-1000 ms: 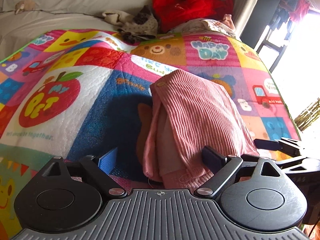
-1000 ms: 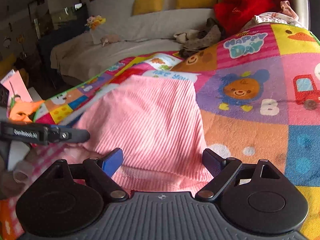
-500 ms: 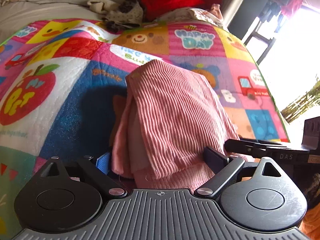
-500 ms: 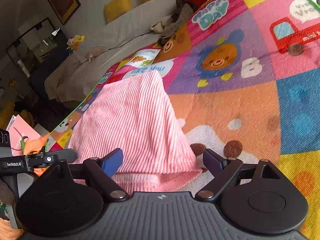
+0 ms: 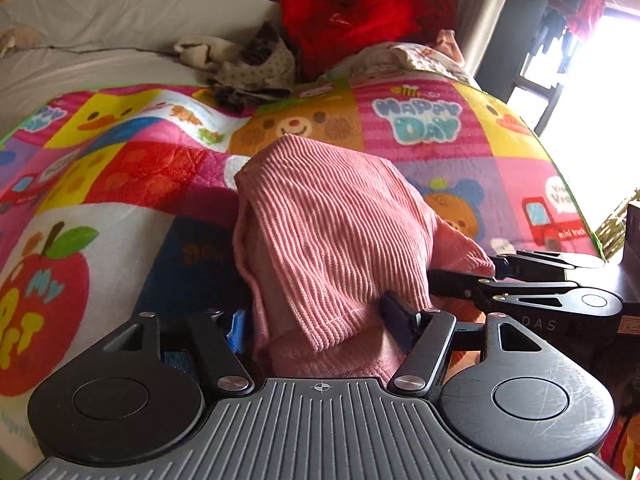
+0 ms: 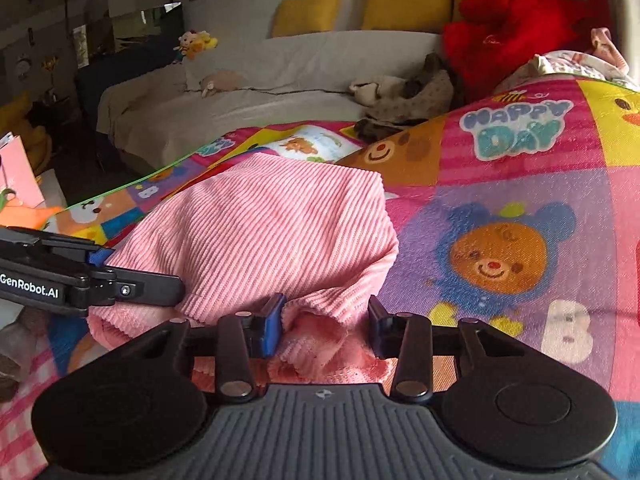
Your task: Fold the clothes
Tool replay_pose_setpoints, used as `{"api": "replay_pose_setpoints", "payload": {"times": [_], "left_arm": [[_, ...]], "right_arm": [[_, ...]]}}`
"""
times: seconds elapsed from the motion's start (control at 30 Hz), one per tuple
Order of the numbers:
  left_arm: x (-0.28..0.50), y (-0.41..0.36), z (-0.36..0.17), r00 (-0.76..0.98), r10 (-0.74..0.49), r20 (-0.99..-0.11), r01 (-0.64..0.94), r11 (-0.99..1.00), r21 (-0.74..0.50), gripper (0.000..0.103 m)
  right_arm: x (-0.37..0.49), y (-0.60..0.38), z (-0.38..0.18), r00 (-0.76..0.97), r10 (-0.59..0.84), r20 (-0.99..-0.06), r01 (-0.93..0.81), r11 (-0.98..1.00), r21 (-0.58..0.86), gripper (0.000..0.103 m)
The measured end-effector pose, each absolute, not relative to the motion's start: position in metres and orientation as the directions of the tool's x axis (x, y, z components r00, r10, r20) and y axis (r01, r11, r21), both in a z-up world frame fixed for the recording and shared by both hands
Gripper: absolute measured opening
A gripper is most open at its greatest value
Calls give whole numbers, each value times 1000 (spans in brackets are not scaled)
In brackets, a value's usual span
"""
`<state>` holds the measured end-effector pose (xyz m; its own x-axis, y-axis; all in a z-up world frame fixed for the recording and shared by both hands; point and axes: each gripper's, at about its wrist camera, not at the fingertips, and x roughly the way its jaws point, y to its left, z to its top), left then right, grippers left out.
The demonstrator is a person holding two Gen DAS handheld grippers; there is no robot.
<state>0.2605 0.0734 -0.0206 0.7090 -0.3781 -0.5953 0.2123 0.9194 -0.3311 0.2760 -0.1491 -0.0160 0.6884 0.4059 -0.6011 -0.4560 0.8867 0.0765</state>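
A pink ribbed garment (image 5: 332,232) lies folded on the colourful cartoon play mat (image 5: 120,184); its near hem is bunched. My left gripper (image 5: 316,320) has its jaws partly closed around the near left edge of the garment. My right gripper (image 6: 324,320) has its jaws narrowed around the near right hem of the same garment (image 6: 272,232). Each gripper shows in the other's view: the right one (image 5: 540,280) at the right, the left one (image 6: 80,280) at the left.
A red plush (image 5: 352,12), a heap of beige and dark clothes (image 5: 248,60) and a patterned garment (image 5: 408,56) lie at the mat's far end. A grey-covered sofa (image 6: 240,96) with yellow cushions (image 6: 404,4) stands behind. A bright window (image 5: 592,80) is at right.
Both grippers have moved in onto the garment's near hem and their jaws have narrowed around it. The hem is now bunched between the fingers.
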Motion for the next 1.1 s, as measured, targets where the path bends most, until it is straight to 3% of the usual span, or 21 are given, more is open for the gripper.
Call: {"api": "replay_pose_setpoints", "payload": {"times": [0.13,0.3,0.5,0.6,0.73,0.9,1.1], "left_arm": [[262,74,-24,715,-370,-594,209,923,-324,80],[260,77,-17,713,-366,-597,214,926,-313,82],[246,92,26,807,-361,-468,218,918,-332,87],[257,83,31,775,-476,-416,301,856,-420,86],[274,64,-1,695,-555,-457,320,808,-495,83],[268,46,-17,701,-527,-479,361,843,-398,85],[259,31,-22,725,-490,-483,401,871,-282,92]], "right_arm": [[277,-157,-9,724,392,-568,-418,904,91,58],[261,-152,12,748,452,-487,-489,870,56,67],[251,-116,-23,664,461,-589,-603,796,-56,67],[254,-121,-16,639,470,-609,-617,786,-40,67],[264,-146,2,636,442,-632,-581,814,-15,72],[290,-182,30,732,336,-592,-440,897,-35,78],[344,-115,44,720,401,-566,-510,859,-41,83]]}}
